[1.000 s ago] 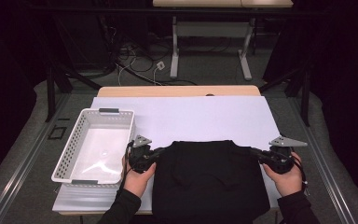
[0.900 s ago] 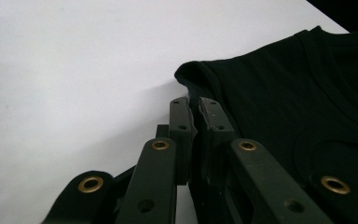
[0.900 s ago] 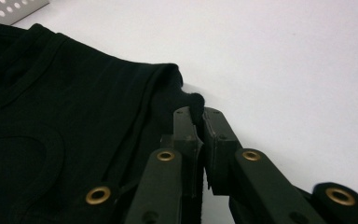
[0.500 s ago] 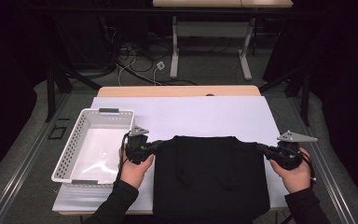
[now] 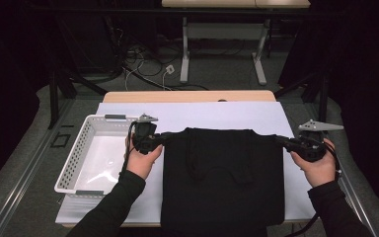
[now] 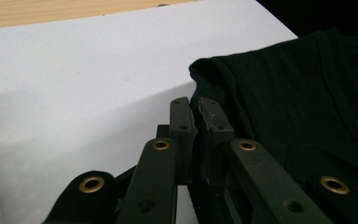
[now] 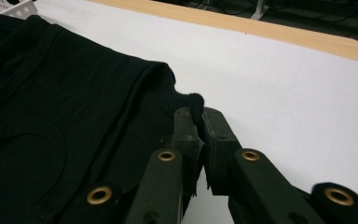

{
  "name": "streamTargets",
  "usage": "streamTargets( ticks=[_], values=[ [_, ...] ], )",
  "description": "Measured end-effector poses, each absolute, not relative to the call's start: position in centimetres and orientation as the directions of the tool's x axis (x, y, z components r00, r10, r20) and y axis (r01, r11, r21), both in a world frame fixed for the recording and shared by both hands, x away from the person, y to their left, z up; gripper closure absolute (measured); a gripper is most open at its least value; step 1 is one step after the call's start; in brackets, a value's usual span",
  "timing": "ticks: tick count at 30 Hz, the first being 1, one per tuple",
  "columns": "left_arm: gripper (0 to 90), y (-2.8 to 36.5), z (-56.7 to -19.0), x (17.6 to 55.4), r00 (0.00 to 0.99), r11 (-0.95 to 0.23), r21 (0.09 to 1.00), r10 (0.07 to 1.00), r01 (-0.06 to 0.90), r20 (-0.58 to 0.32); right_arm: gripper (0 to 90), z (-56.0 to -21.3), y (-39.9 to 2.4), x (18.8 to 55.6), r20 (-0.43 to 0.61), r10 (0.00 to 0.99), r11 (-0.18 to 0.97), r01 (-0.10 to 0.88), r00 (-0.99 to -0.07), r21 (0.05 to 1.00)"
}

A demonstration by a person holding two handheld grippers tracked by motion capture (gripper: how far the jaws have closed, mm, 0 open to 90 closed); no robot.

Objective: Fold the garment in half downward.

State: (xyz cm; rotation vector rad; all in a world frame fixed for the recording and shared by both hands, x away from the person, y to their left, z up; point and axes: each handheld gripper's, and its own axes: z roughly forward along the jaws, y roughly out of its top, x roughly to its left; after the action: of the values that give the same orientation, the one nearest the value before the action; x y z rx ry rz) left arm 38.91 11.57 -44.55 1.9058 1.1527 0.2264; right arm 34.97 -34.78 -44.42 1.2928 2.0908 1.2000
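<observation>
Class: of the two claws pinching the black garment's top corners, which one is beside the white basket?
The left claw: the white basket sits right beside it, while the right claw holds the black garment at the far side.

Both forearms enter from the near edge in dark sleeves and angle away from the person, hands spread well apart and level with each other. Left gripper (image 5: 162, 137) held in the left hand (image 5: 141, 159), jaws pointing inward toward the other hand and closed tight, black cloth (image 6: 279, 93) pinched between the pads. Right gripper (image 5: 282, 142) in the right hand (image 5: 318, 165), mirrored, jaws likewise pointing inward and clamped on the cloth edge.
</observation>
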Motion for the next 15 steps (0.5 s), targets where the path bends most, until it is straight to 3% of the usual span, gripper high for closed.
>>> streamTargets(
  ticks=[15],
  values=[
    [84.8, 11.5, -41.3, 43.5, 0.520, -0.191, 0.746, 0.821, 0.638, -0.235, 85.8, -40.3, -34.9, 39.5, 0.073, 0.880, 0.199, 0.504, -0.469, 0.840]
  ],
)
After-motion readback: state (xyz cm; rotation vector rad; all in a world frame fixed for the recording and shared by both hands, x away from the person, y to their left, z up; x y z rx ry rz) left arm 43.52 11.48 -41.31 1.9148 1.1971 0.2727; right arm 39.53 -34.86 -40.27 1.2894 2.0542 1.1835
